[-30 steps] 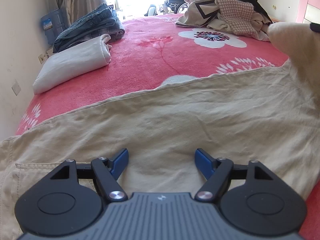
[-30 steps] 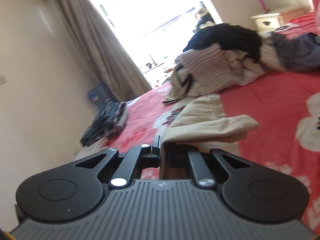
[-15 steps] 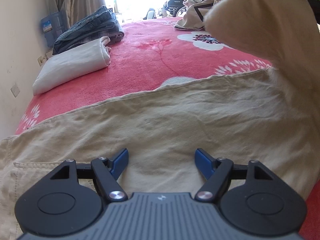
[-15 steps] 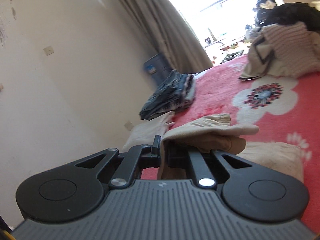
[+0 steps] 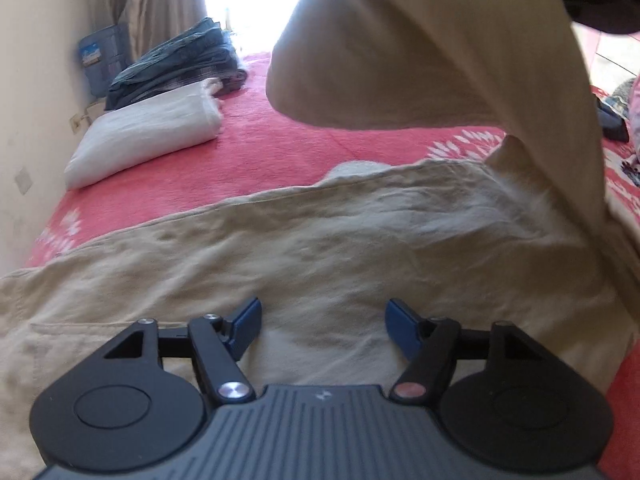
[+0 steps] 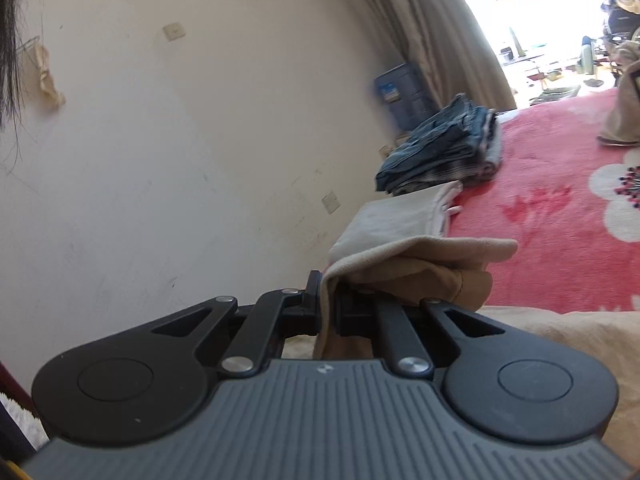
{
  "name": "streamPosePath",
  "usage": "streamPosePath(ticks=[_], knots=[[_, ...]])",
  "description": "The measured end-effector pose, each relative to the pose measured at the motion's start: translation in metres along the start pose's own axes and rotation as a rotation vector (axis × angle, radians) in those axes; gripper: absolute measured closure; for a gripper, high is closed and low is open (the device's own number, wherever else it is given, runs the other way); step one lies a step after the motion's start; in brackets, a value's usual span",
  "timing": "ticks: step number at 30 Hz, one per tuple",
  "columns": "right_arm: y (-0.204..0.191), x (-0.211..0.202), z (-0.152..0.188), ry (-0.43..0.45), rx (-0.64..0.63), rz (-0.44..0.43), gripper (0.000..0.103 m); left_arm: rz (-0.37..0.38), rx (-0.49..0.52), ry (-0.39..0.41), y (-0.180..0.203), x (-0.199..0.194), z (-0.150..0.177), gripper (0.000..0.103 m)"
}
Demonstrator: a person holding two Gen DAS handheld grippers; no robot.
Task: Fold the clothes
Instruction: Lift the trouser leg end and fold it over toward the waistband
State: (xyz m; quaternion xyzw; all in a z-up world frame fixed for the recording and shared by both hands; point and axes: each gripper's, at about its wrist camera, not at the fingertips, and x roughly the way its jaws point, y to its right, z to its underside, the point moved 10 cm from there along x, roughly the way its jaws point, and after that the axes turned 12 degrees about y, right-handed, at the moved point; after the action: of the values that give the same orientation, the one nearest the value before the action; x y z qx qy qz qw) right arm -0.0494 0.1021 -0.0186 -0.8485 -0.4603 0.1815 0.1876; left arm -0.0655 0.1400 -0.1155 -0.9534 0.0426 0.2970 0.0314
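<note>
A: How far along is the folding?

B: Going left to right on the bed (image 5: 256, 148): by the wall lie 2 finished-looking items, a folded white cloth (image 5: 148, 136) and, behind it, folded jeans (image 5: 180, 64). Nearer, tan trousers (image 5: 320, 248) lie spread across the bed, and their right end is lifted and arching over the flat part. I'd judge this garment is mid-fold, with the lifted end yet to be laid down on the rest.

A: Anything else left?

B: At the far right edge of the right wrist view there is a bit of another tan garment (image 6: 624, 112); too little of it shows to tell whether it is folded.

A: And the left gripper (image 5: 322, 320)?

B: Its blue-tipped jaws stand wide apart and hold nothing. It sits low over the flat part of the trousers, near a pocket seam, pointing across the bed. Whether it presses the cloth I cannot tell.

A: The right gripper (image 6: 328, 304)?

B: Clamped on the trousers' end, with cloth bunched between the jaws and spilling forward over them. It is raised above the bed and aimed leftwards, at the wall and the folded items.
</note>
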Motion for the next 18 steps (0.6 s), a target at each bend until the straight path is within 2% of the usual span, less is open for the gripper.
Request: streamPosePath(ticks=[4,11,13,18], knots=[[-0.023,0.015,0.010,-0.038,-0.034,-0.052,0.098,-0.043,-0.094,0.034,-0.038,-0.035,-0.010,0.036],[-0.072,0.050,0.034,-0.116,-0.138,-0.174,0.098,-0.173,-0.254,0.062,-0.124,-0.103,-0.007,0.036],[-0.087,0.066,0.047,-0.159,-0.170,-0.214,0.098,-0.211,-0.308,0.061,-0.147,-0.119,-0.003,0.036],[-0.142,0.099,0.098,-0.284,-0.358,-0.346,0.098,-0.279,-0.444,0.055,-0.191,-0.154,0.018,0.036]])
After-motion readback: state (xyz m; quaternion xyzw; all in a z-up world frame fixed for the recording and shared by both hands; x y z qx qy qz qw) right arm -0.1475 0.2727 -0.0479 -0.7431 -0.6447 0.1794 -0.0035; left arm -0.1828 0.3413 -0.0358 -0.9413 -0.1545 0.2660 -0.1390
